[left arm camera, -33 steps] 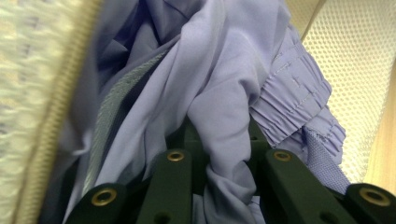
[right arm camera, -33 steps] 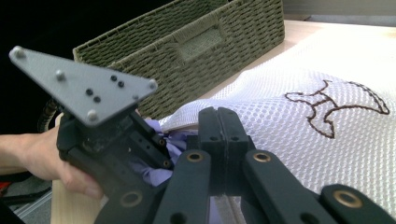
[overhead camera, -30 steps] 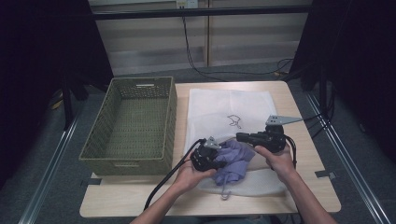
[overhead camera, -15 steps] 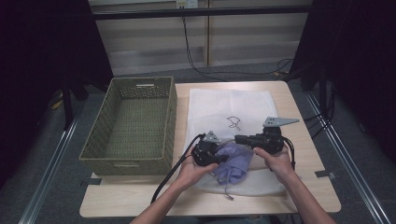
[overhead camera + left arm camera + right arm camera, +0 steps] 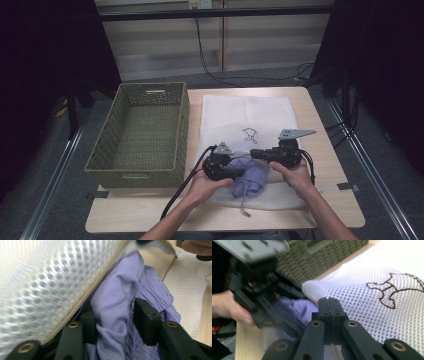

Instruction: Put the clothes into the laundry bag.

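Looking from above: a white mesh bag [image 5: 248, 137] lies flat on the wooden table [image 5: 330, 200], with an olive woven basket [image 5: 142, 132] just beside it on the person's left; both hands work at the bag's near end.
Lavender garment: a crumpled purple cloth [image 5: 250, 177] lies at the near edge of the bag, between the two grippers, with a thin cord of it trailing toward the table's front edge.
High view's share: the whole layout, the forearms coming in from the bottom, and a dark embroidered outline [image 5: 249, 133] in the middle of the bag.
Left gripper view's share: close up, the bag's mesh edge with its cream seam [image 5: 75, 312] raised over the garment [image 5: 117, 305], which sits under that edge.
Right gripper view's share: the honeycomb weave of the bag [image 5: 367, 287], the embroidery [image 5: 393, 292], and the other gripper blurred at the bag's lip.
Left gripper [image 5: 113, 322]: jaws partway apart and just now opening further; folds of the garment lie between them, and the pads do not clamp it.
Right gripper [image 5: 329, 307]: jaws pressed fully together, pinching the bag's edge, whose seam [image 5: 334, 350] runs out below them.
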Demonstrator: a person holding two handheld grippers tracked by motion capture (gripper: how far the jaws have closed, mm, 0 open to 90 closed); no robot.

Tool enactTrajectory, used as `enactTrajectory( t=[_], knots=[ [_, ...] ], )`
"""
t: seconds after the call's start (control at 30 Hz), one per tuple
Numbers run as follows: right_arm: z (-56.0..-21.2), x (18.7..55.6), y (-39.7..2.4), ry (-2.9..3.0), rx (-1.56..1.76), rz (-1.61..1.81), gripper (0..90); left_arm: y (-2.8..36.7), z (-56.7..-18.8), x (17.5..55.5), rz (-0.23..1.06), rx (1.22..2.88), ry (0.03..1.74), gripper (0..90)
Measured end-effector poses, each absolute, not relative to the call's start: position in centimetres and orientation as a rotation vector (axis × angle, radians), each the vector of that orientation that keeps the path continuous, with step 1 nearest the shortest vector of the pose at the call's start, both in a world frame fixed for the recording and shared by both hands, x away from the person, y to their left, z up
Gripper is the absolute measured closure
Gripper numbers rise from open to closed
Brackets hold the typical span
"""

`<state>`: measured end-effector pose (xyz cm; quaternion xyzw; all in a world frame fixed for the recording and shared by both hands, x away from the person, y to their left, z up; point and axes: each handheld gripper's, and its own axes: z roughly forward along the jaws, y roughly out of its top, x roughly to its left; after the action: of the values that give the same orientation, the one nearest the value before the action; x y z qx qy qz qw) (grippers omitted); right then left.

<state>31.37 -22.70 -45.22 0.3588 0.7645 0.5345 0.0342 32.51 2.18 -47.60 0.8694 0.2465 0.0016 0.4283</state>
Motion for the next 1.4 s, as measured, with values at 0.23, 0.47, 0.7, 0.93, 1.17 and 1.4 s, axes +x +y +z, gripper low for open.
enactTrajectory(
  t=[0.23, 0.47, 0.7, 0.93, 1.17, 1.4],
  knots=[
    [-45.9, 31.5, -22.8, 2.369, 1.130, 1.633, 89.8, 3.6, -46.2, 31.8, 0.010, 2.140, 0.608, 43.8],
    [-46.5, 31.5, -22.7, 2.385, 1.128, 1.589, 88.0, 5.1, -44.3, 31.0, 0.059, 2.099, 0.604, 32.9],
    [-46.3, 31.2, -22.3, 2.416, 1.111, 1.538, 80.5, 7.0, -43.2, 29.4, 0.084, 2.082, 0.573, 33.5],
    [-45.4, 30.8, -23.1, 2.365, 1.133, 1.566, 57.5, 9.4, -42.7, 27.9, 0.099, 2.077, 0.520, 53.6],
    [-44.3, 29.4, -22.8, 2.362, 1.078, 1.589, 46.2, 9.7, -44.8, 26.3, 0.012, 2.150, 0.487, 68.5],
    [-44.1, 27.8, -21.3, 2.416, 0.966, 1.606, 53.7, 7.4, -47.4, 25.0, -0.052, 2.282, 0.402, 71.4]
  ],
)
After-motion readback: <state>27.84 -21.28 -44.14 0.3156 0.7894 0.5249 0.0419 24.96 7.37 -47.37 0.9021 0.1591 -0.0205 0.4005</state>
